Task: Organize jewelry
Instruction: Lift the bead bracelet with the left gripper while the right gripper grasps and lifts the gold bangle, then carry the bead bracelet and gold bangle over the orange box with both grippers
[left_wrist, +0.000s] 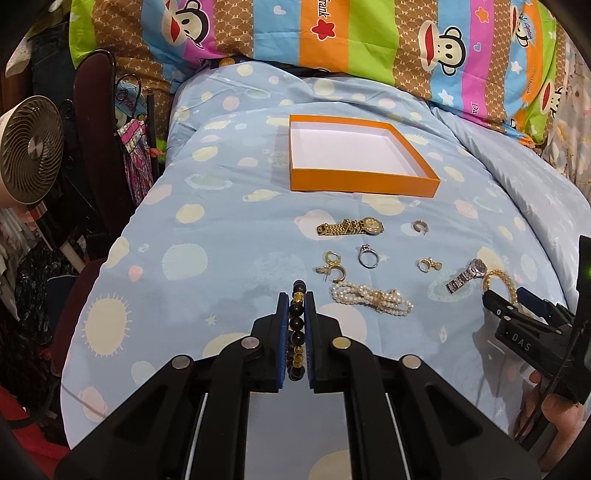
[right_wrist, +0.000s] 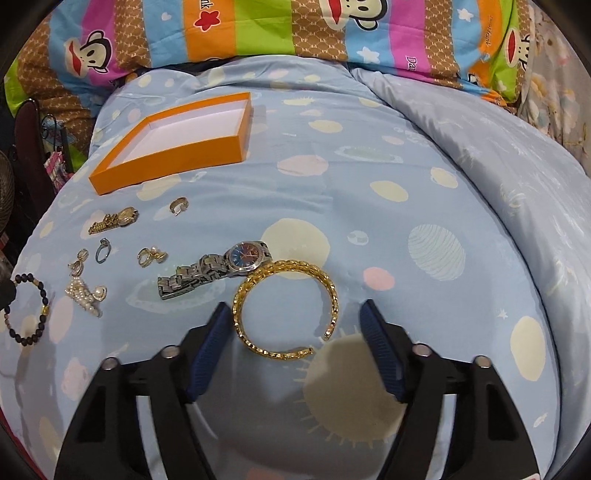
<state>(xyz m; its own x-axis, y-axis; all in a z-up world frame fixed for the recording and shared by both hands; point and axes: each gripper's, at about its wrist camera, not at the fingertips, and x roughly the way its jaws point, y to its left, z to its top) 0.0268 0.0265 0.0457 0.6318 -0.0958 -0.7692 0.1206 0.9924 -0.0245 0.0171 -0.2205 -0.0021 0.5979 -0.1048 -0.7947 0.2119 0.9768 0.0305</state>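
My left gripper is shut on a black and gold bead bracelet, which also shows in the right wrist view. My right gripper is open around a gold cuff bangle lying on the blue quilt. An empty orange box with a white inside sits further back; it also shows in the right wrist view. Loose on the quilt lie a gold watch, a silver watch, a pearl bracelet, a silver ring, gold earrings and small hoops.
A colourful monkey-print pillow lies behind the box. A small fan and a dark chair stand off the bed's left side. The quilt rises in a fold to the right.
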